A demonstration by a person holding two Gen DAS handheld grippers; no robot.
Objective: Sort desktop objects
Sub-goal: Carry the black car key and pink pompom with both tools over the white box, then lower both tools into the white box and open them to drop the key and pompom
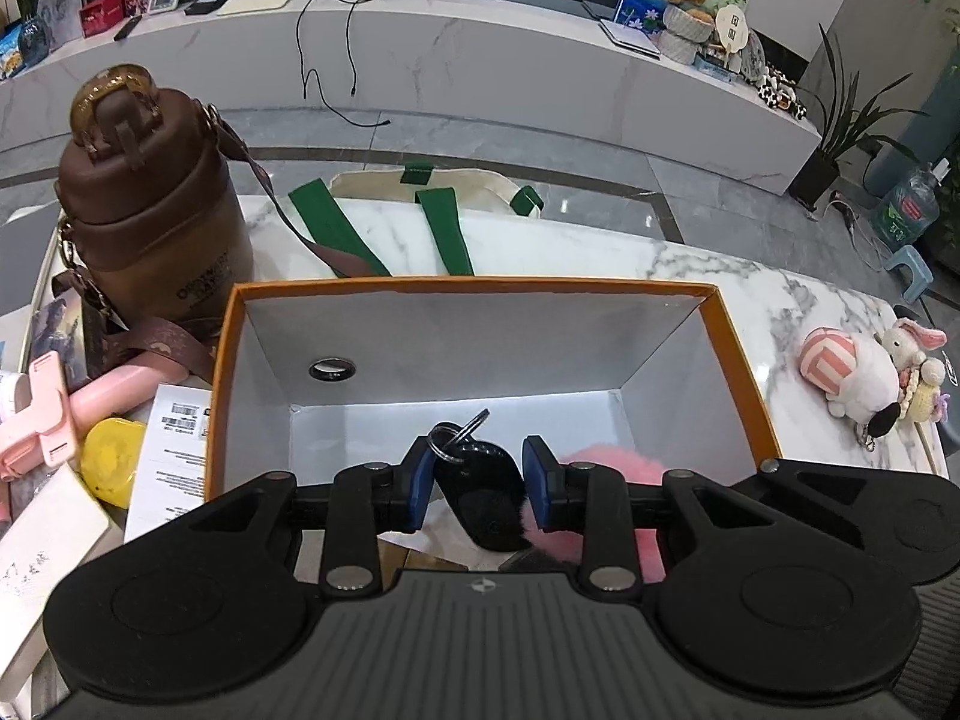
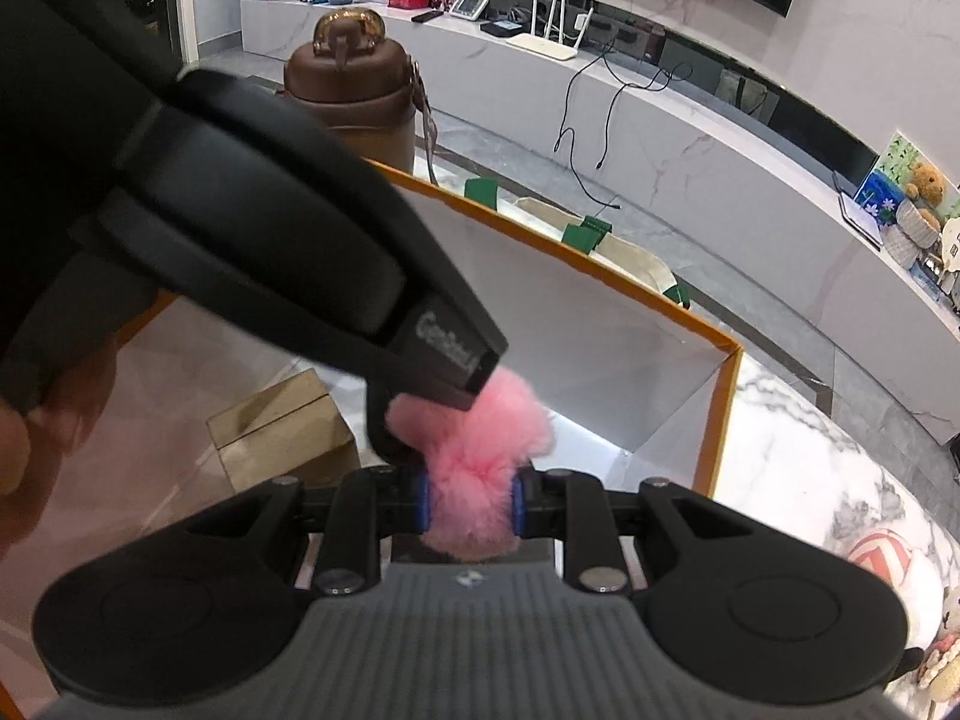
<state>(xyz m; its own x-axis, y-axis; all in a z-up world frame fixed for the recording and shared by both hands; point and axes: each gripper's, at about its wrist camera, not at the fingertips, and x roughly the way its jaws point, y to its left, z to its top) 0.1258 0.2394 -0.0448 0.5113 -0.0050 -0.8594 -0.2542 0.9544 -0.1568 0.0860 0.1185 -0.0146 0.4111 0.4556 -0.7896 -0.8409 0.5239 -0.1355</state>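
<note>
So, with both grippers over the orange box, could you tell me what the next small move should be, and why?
Probably lower both a little further, then open. The left gripper holds the black key fob and the right gripper pinches its pink pompom, both already inside the orange box walls, seemingly above its floor.

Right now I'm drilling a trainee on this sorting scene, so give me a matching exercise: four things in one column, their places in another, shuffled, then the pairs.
Things:
1. black key fob
2. pink pompom
3. brown bottle
4. plush toy

Places:
A. on the marble top, right of the orange box
B. standing left of the box
C. between the right hand-held gripper pads
D. between the left hand-held gripper fingers, over the box

Pairs: 1-D, 2-C, 3-B, 4-A
</note>
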